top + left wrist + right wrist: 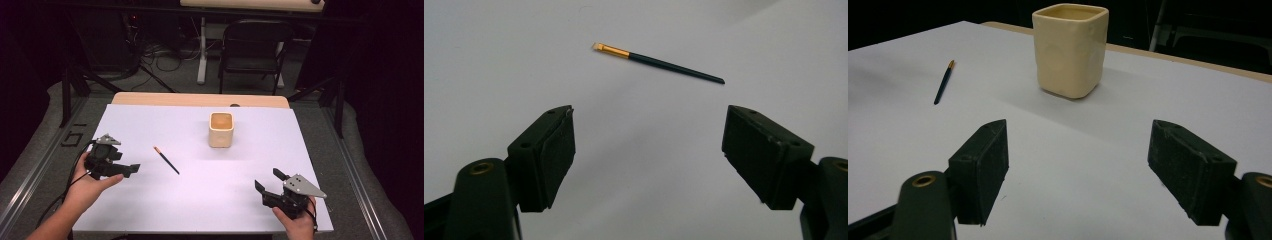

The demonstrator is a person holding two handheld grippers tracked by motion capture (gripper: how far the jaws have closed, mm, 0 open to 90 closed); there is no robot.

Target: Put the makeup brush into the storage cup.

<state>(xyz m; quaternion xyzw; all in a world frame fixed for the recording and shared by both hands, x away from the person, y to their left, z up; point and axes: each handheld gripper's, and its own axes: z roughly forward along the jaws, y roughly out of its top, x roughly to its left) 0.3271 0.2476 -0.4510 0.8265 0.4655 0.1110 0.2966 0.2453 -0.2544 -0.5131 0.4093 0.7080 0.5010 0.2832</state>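
Observation:
A thin paintbrush (166, 160) with a dark handle, gold ferrule and pale tip lies flat on the white table sheet (200, 200), left of centre. A cream square cup (220, 129) stands upright behind it, toward the middle back. My left gripper (131, 170) sits at the left, jaws pointing right at the brush, a short way from it. In the left gripper view it (651, 115) is open and empty, with the brush (659, 62) ahead. My right gripper (268, 179) rests near the front right, also open and empty (1079, 127), facing the cup (1070, 50) and the brush (943, 82).
A bare wooden strip of the table (200, 99) shows along the sheet's far edge. Beyond it stand a black folding chair (255, 50), a white table leg (202, 50) and loose cables (160, 60) on the floor. Metal rails run along both sides of the table.

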